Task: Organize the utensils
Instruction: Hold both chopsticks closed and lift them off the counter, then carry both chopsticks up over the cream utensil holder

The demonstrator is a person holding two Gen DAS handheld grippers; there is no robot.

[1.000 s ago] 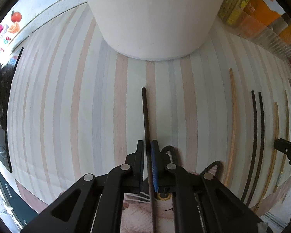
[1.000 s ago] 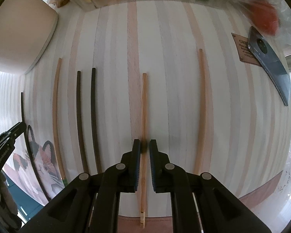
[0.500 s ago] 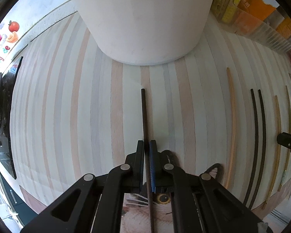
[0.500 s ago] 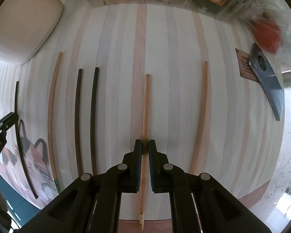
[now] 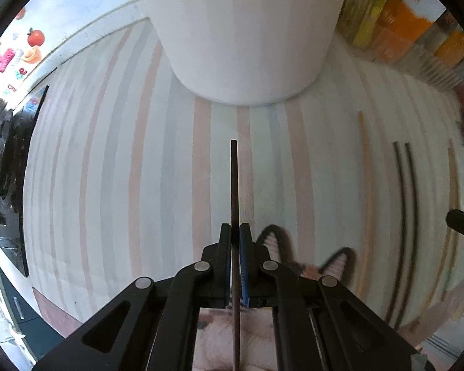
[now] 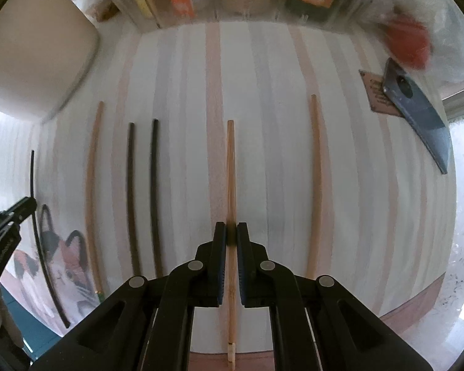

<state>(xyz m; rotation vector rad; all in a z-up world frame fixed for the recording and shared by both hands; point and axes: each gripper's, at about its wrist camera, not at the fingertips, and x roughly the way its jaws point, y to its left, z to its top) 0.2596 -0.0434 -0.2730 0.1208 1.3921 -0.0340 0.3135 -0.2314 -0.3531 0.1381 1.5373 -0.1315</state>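
Dark chopstick [image 5: 234, 185] sits clamped in my left claw [image 5: 235, 232], pointing toward the white container [image 5: 244, 31] at the surface's far edge; my right claw [image 6: 231, 232] grips the bamboo chopstick [image 6: 230, 167] mid-surface.

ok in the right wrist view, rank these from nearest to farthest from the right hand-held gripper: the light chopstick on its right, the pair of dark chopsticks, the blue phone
Measured from the right hand-held gripper, which is shut on a light chopstick:
1. Light chopstick on its right, lying on the striped mat.
2. Pair of dark chopsticks, to its left; nearly as close as the first, so these two are hard to call.
3. Blue phone, far right near the mat's edge.
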